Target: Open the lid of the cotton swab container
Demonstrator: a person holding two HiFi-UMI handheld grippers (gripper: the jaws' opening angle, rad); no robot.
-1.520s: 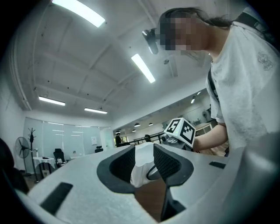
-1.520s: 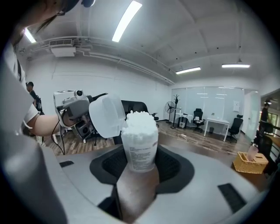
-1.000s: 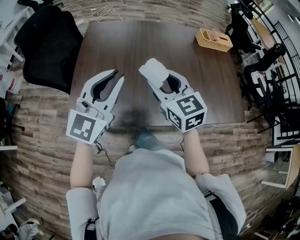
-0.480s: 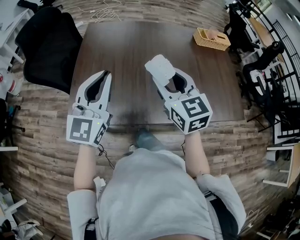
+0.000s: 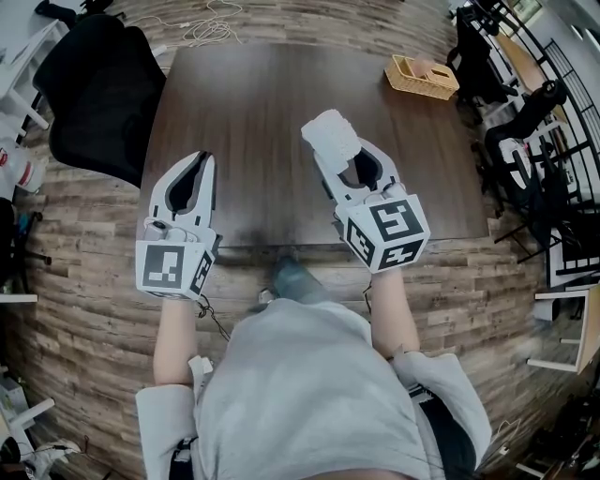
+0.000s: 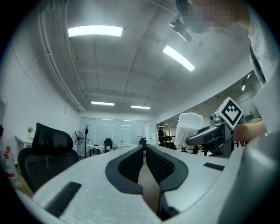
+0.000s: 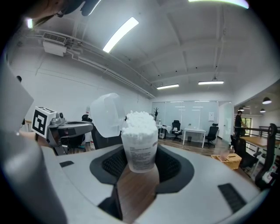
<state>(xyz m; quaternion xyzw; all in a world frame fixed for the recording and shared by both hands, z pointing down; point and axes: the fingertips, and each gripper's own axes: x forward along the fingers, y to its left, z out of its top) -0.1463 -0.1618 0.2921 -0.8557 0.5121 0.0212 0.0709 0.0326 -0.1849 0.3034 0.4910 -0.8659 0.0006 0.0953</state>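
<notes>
The cotton swab container [image 5: 326, 136] is a small clear tub packed with white swabs [image 7: 139, 120]. My right gripper [image 5: 339, 159] is shut on its body [image 7: 140, 153] and holds it above the dark wooden table [image 5: 262, 94]. Its translucent lid [image 7: 107, 114] stands flipped open to the left. My left gripper [image 5: 202, 161] hovers to the left of the container, apart from it, shut with nothing between its pads [image 6: 131, 164]. From the left gripper view the container [image 6: 189, 127] and the right gripper [image 6: 214, 131] show at the right.
A wicker basket [image 5: 422, 77] sits at the table's far right corner. A black chair [image 5: 98, 94] stands off the left edge, and more dark chairs [image 5: 525, 122] crowd the right. White cables [image 5: 211, 23] lie on the floor beyond the table.
The left gripper's jaws went from open to shut, and it drew slightly back and left. The right gripper carried the container a little to the right and away.
</notes>
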